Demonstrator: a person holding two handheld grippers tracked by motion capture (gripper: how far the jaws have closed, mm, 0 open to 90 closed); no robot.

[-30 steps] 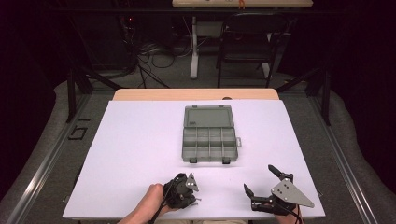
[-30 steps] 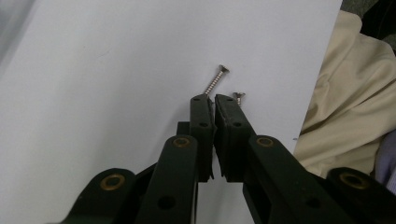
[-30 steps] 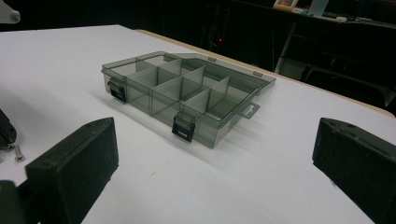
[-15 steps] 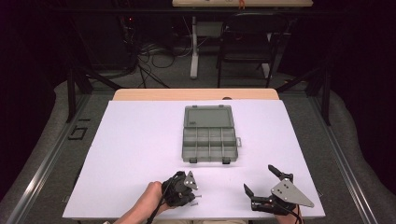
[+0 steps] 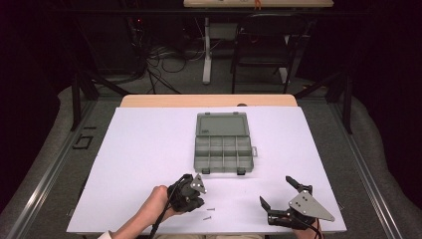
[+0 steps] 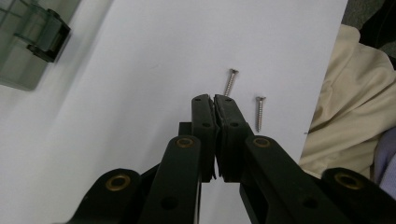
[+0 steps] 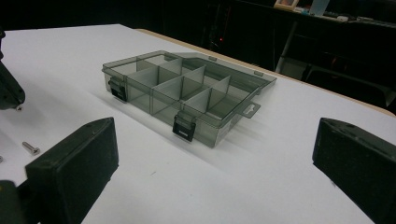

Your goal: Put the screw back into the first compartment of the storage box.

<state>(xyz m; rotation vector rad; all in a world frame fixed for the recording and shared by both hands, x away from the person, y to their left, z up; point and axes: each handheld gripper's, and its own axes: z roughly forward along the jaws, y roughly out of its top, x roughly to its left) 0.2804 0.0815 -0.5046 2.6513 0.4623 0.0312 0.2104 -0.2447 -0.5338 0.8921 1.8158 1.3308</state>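
A person's hand holds my left gripper (image 5: 198, 201) near the table's front edge, left of centre. Its jaws are pressed together, so my left gripper (image 6: 214, 99) is shut. Two small metal screws lie on the white sheet just beyond it: one screw (image 6: 229, 82) ends right at the jaw tips, the other screw (image 6: 259, 113) lies a little to the side. I cannot tell whether anything is pinched between the pads. Both screws (image 5: 210, 209) lie to the right of that gripper. My right gripper (image 5: 275, 189) rests at the front right, open wide with nothing between its pads (image 7: 74, 163).
A smoky clear compartment box (image 5: 222, 155) sits open mid-table, its lid (image 5: 221, 123) folded back flat and its dividers (image 7: 187, 88) showing empty cells. A corner latch of the box (image 6: 44, 44) shows at the upper left. A cream sleeve (image 6: 355, 102) lies at the table's edge.
My left gripper has lifted slightly and drifted a little away from the front edge. The right gripper and the box have not moved.
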